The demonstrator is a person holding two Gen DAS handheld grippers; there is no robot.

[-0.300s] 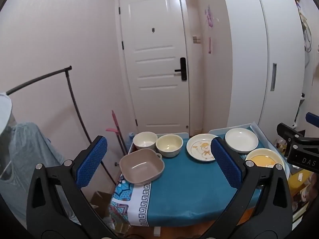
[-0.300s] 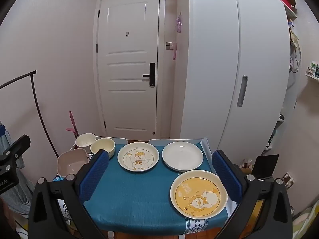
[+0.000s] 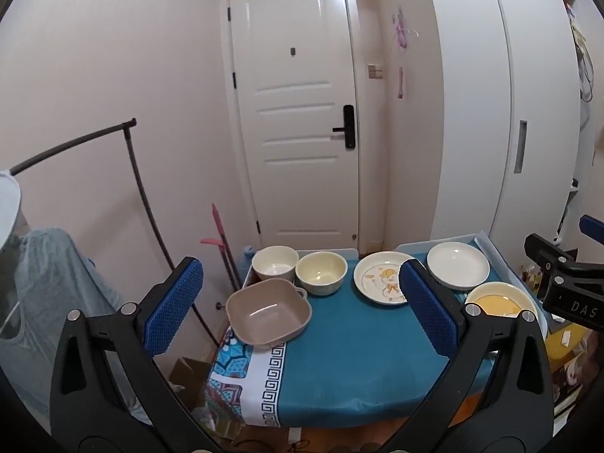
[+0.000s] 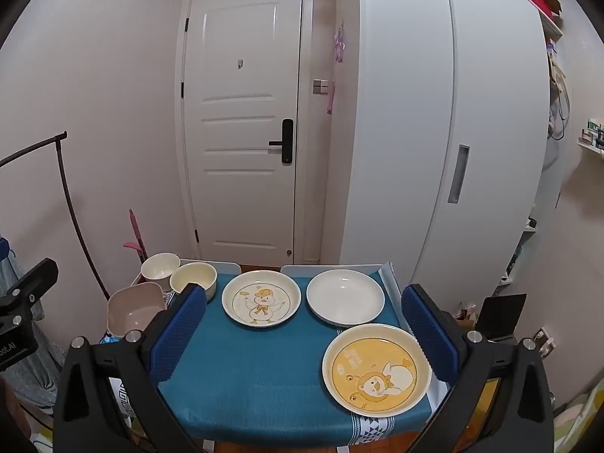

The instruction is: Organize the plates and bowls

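Presumably ceramic: plates, bowls; stiff, breakable, slick; grip at rims. Left claw, right claw: wide, empty.

1. In the left wrist view, the yellow plate is partly hidden behind the left claw's right finger.
2. In the right wrist view, the tan square bowl and the cream bowl are partly covered by the right claw's left finger.

— What's behind the worktop?
— A white panelled door with a black handle, pale pink walls.
— To the right?
— A tall white wardrobe. A dark clothes rail stands left.
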